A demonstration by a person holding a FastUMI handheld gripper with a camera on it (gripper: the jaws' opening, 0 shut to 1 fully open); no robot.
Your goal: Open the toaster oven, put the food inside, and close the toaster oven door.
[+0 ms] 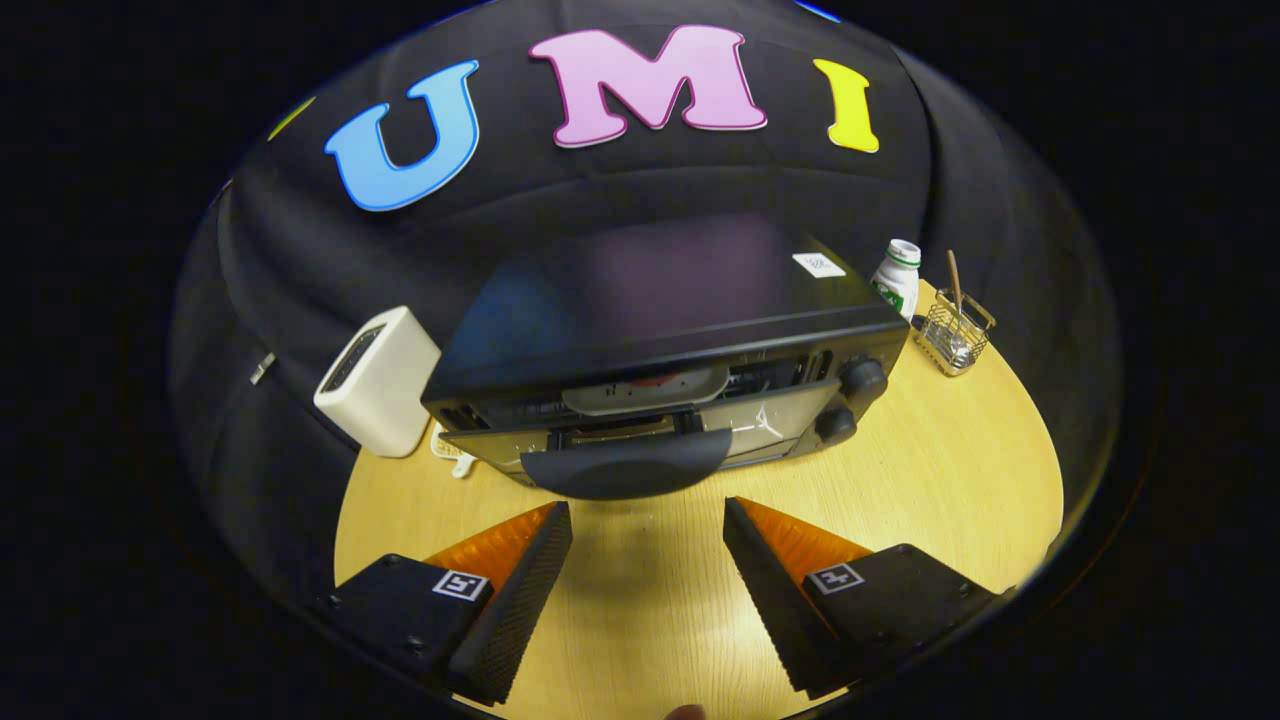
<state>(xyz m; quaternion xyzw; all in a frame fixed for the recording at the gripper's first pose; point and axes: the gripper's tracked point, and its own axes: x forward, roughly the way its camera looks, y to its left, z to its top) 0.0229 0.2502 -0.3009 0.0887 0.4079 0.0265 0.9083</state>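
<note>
Black casing is being presented by the toaster oven, which is being borne on a pale wooden table directly ahead of the gripper. The oven's door is being seen tilted partway out from the top, with a gap left along its upper edge, and its dark curved handle is being carried just beyond the fingertips. A grey plate with something red on it is being glimpsed through that gap, resting inside the oven; the food cannot be identified more closely. Two round knobs are being observed on the oven's right-hand end.

The gripper's fingers are being held well apart, with nothing caught between them and only bare table seen in the gap. No contact with the handle is being made.

A white boxy appliance is being noted just beside the oven on its left, and a small pale item at its foot cannot be made out. A white bottle and a wire basket holding a brown stick are being recorded near the oven's far right corner.
</note>
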